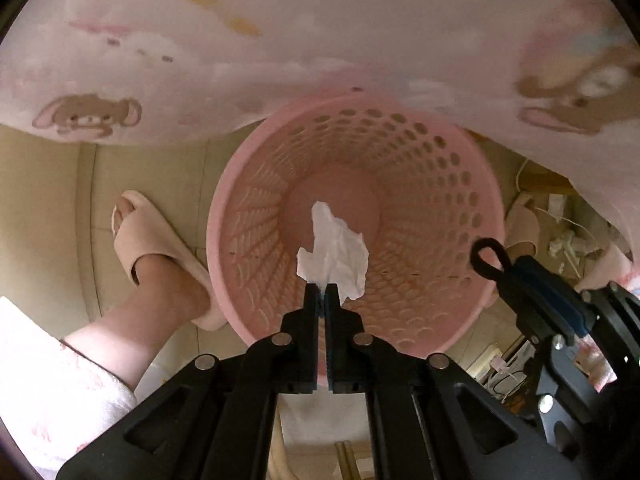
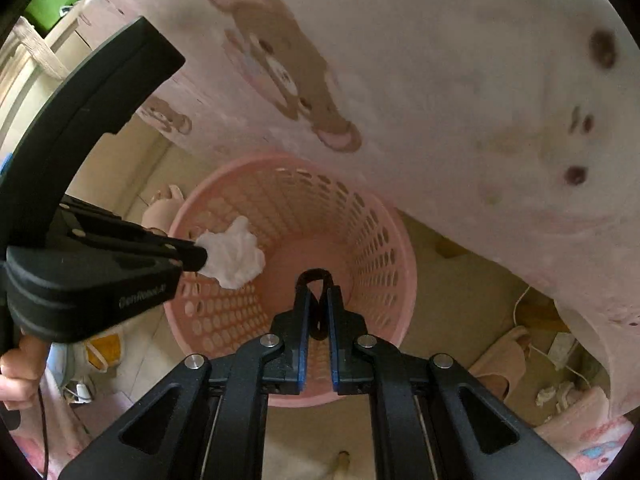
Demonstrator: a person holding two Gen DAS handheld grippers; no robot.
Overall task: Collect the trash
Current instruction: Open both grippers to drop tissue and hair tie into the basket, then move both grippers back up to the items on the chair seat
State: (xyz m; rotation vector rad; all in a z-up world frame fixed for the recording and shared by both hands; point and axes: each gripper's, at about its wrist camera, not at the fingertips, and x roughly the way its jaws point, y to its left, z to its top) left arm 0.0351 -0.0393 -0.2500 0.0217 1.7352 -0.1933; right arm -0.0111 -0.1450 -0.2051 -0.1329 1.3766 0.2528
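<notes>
A pink perforated wastebasket [image 1: 452,168] [image 2: 372,224] stands on the floor below both grippers, its bottom bare. My left gripper [image 1: 321,286] [image 2: 200,254] points down over the basket's mouth and is shut on a crumpled white tissue [image 1: 336,248] [image 2: 234,252]. My right gripper [image 2: 319,292] [image 1: 486,260] hangs over the basket too, shut on a black hair tie [image 2: 314,276] [image 1: 486,254] whose loop sticks out past the fingertips.
A pink bedsheet with bear prints [image 1: 280,40] [image 2: 440,80] overhangs the far side of the basket. A person's foot in a beige slipper [image 1: 160,248] is left of the basket. Another slipper [image 2: 500,360] and white cables [image 2: 560,352] lie on the floor at right.
</notes>
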